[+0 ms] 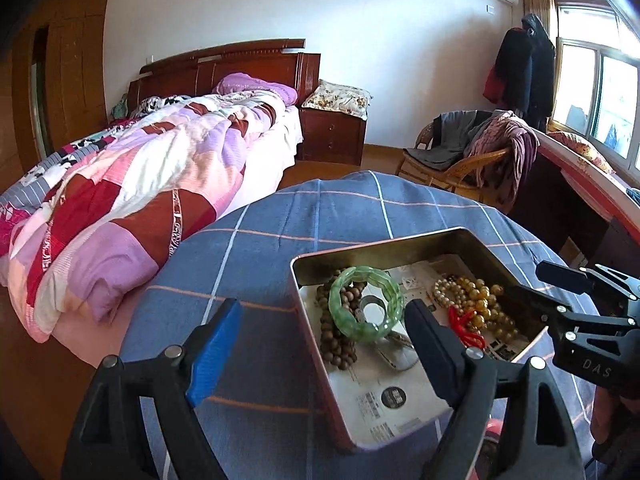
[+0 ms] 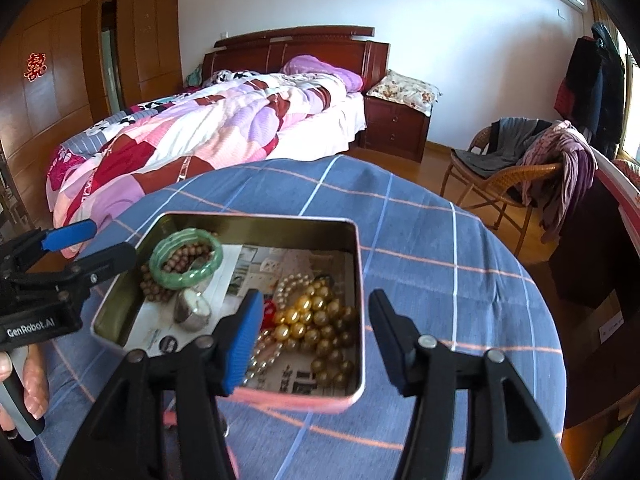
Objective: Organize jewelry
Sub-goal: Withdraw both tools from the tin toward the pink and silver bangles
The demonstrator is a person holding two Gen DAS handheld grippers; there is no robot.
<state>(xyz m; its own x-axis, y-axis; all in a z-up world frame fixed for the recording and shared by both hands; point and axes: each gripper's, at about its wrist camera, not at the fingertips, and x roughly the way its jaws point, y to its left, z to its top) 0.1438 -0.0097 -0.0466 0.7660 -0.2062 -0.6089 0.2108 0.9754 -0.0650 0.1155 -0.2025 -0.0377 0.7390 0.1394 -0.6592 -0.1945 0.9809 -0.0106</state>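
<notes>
Lower centre of both views: open tin (image 2: 356, 264) holding green bangle (image 2: 186, 258) and gold beads (image 2: 320, 328) — left gripper (image 1: 324, 344) and right gripper (image 2: 316, 332) both gape (nothing gripped).

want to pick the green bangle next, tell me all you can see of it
The green bangle is a thick, translucent, glossy ring, jade or glass by its look, with a faceted outer face. It lies tilted in the metal tin, propped on the brown bead strand. No gripper touches it.

A home bedroom: quilted bed (image 1: 132, 184), nightstand (image 1: 332, 136), wooden wardrobe (image 2: 60, 92).
</notes>
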